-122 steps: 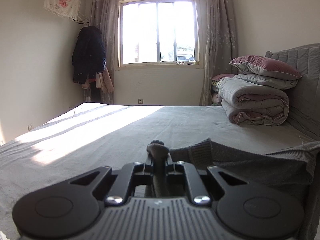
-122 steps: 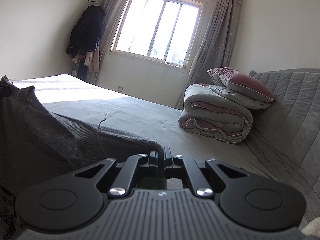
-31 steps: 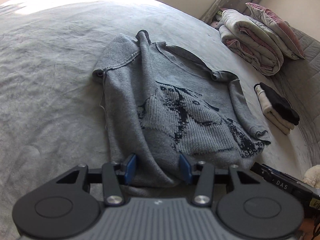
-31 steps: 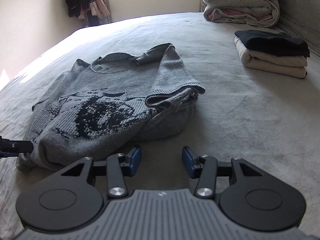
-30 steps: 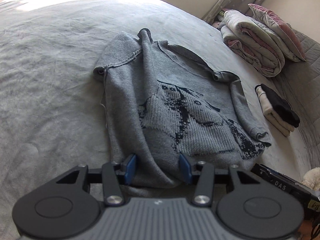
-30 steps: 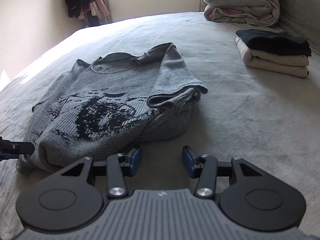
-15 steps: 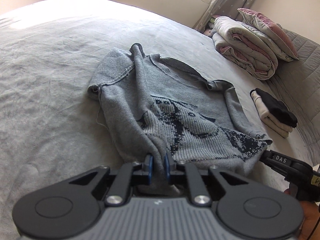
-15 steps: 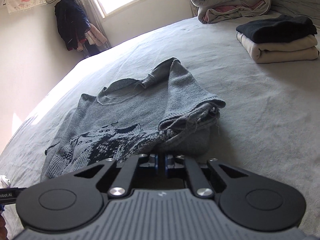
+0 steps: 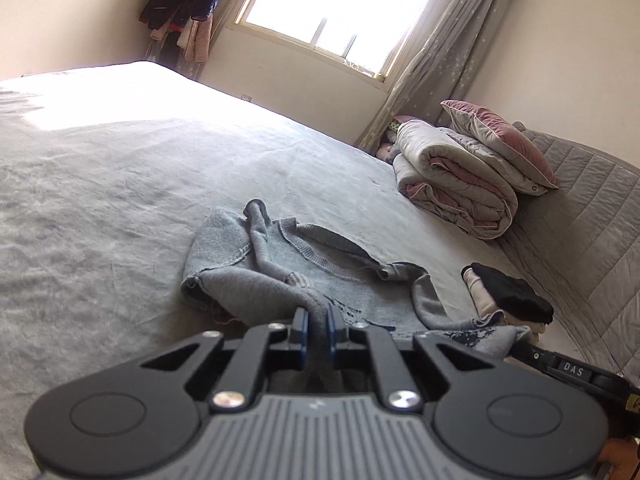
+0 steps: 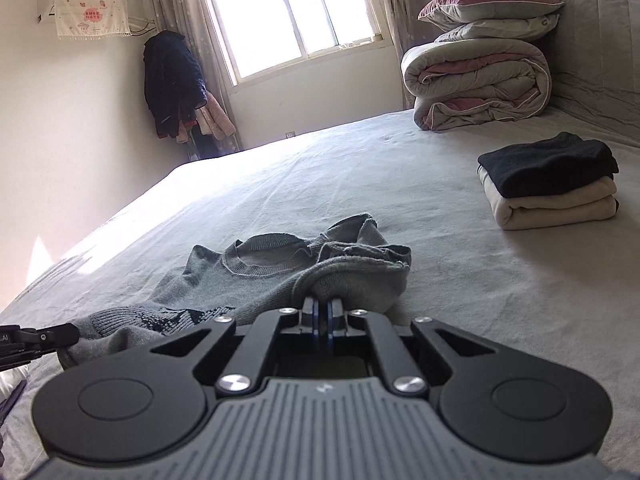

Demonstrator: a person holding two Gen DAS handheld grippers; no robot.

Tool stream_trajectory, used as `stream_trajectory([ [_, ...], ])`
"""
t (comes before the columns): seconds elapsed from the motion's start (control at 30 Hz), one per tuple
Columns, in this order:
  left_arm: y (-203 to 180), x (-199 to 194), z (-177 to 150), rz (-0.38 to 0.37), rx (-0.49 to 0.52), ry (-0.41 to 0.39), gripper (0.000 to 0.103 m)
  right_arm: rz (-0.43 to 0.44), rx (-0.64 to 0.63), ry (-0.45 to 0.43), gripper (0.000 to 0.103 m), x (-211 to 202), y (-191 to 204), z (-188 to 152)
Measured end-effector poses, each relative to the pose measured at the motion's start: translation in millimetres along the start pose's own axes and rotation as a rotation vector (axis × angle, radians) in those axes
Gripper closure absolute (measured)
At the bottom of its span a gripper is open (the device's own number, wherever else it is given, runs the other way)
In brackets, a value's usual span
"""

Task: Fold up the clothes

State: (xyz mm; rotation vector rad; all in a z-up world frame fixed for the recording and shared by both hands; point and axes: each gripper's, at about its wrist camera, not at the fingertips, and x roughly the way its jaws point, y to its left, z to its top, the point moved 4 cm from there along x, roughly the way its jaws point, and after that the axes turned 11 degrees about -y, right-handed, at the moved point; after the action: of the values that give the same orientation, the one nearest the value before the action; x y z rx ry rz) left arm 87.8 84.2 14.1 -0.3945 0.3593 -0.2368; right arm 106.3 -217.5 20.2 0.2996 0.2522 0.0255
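"DAS" – white letters on right gripper (image 9: pixel 568 368)

- The left gripper (image 9: pixel 316 326) is low over the bed, pointing forward, its jaws pinched nearly together on a fold of grey sweater (image 9: pixel 256 280) caught between the blue pads.
- The right gripper (image 10: pixel 322 316) sits level and low, jaws pressed close with cloth bunched at the tips.
- Each gripper's black tip shows at the edge of the other's view.
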Motion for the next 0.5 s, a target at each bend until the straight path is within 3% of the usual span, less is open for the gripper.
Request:
stream_trajectory([
  [0.5, 20, 17, 11, 0.050, -0.028, -0.034, 0.095, -0.093, 0.023, -0.022, 0.099, -1, -29, 4],
])
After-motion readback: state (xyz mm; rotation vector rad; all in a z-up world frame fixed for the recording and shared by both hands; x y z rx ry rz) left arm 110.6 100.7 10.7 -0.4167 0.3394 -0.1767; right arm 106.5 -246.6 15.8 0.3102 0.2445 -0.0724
